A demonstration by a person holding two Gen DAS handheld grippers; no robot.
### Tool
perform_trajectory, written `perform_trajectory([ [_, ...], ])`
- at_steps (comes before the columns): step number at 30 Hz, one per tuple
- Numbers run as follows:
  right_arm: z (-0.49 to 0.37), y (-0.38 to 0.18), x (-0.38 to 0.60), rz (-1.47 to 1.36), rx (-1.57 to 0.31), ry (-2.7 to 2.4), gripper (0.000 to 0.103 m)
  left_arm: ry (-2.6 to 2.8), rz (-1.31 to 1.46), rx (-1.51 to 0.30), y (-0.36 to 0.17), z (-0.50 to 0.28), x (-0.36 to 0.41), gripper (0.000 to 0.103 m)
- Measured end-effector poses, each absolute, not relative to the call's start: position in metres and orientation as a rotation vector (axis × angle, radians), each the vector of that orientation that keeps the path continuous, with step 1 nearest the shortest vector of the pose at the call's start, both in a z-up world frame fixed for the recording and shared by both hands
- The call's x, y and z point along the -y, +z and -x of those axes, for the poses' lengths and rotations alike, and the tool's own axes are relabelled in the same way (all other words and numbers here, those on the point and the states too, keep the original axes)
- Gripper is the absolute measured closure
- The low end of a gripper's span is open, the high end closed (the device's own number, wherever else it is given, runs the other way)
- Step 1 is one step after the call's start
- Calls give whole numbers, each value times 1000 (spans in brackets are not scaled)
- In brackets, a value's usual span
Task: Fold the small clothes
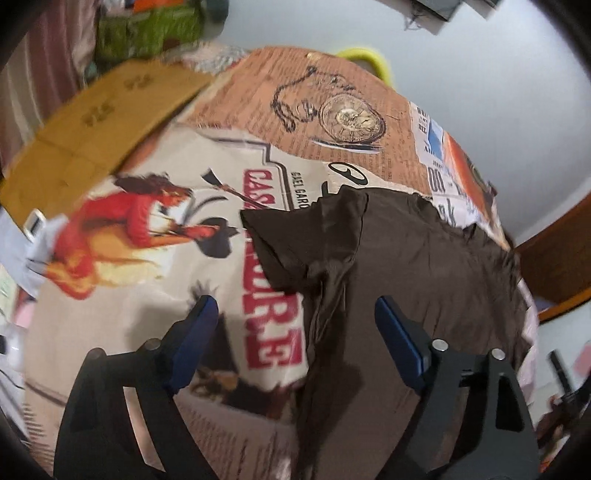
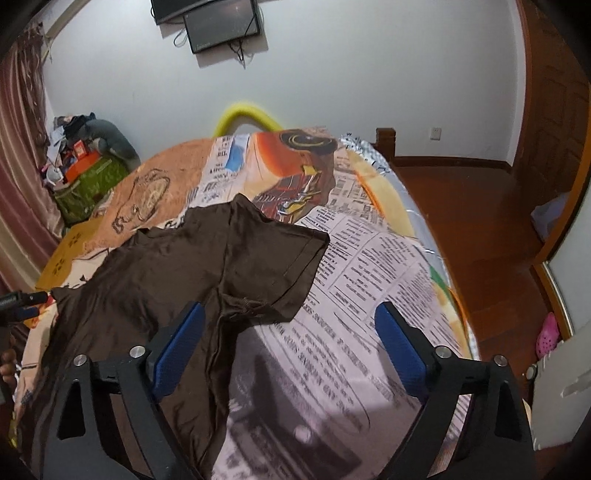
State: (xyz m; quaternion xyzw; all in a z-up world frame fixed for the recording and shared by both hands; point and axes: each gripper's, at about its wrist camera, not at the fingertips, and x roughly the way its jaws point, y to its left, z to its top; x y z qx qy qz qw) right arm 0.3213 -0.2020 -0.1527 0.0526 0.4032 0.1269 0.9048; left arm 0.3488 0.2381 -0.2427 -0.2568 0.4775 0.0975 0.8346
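Closest to you, your left claw [image 1: 291, 314] is spread wide with nothing between its blue pads [image 1: 199, 343], hovering above the bed; one pad sits over the printed bedsheet [image 1: 147, 295] and the other over the brown t-shirt [image 1: 406, 266], and I can't tell if either actually touches the fabric. Your right claw [image 2: 288, 321] is the same deal, wide open and holding nothing, left pad [image 2: 177, 347] over the shirt body and right pad over the newspaper-print part of the bedsheet [image 2: 369, 280].

The brown t-shirt [image 2: 166, 280] lies spread out flat on the bed, a bit wrinkled. From the right wrist view, one short sleeve [image 2: 295, 266] sticks out to the right just ahead of the claw, hem showing. In the left wrist view, the other sleeve [image 1: 295, 240] pokes out to the left over the red lettering on the sheet, partly folded up on itself.

Further out on the left wrist view there's a flat piece of cardboard [image 1: 99, 129] lying on the far left part of the bed, and a pocket watch print [image 1: 347, 118] on the sheet beyond the shirt. Past the bed's far edge you've got a yellow curved tube [image 2: 243, 118], a green bag [image 2: 88, 188] stuffed with clutter by the curtain, and a dark screen [image 2: 221, 26] up on the white wall
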Motion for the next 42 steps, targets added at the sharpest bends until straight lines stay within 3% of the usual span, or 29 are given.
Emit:
perform_trajectory([
  [3, -333, -158, 199, -113, -844, 278, 17, 173, 641, -1046, -258, -363, -247, 26],
  [8, -348, -167, 190, -126, -867, 338, 33, 164, 711, -1073, -274, -381, -254, 28],
  [12, -355, -176, 178, -96, -878, 376, 38, 102, 792, -1077, -284, -393, -264, 41],
  [14, -360, -184, 174, -89, -903, 381, 45, 75, 816, -1085, -290, -401, -268, 53],
  [17, -366, -194, 175, -127, -939, 396, 49, 84, 844, -1104, -300, -411, -276, 66],
  [21, -366, -194, 178, -132, -933, 400, 49, 115, 780, -1121, -306, -420, -279, 96],
  [27, -366, -194, 177, -115, -939, 401, 51, 158, 579, -1077, -281, -421, -267, 98],
  [36, -369, -194, 179, -132, -941, 405, 51, 105, 285, -925, -188, -431, -213, 99],
  [42, -367, -186, 187, -206, -949, 438, 51, 54, 167, -936, -177, -449, -155, 99],
])
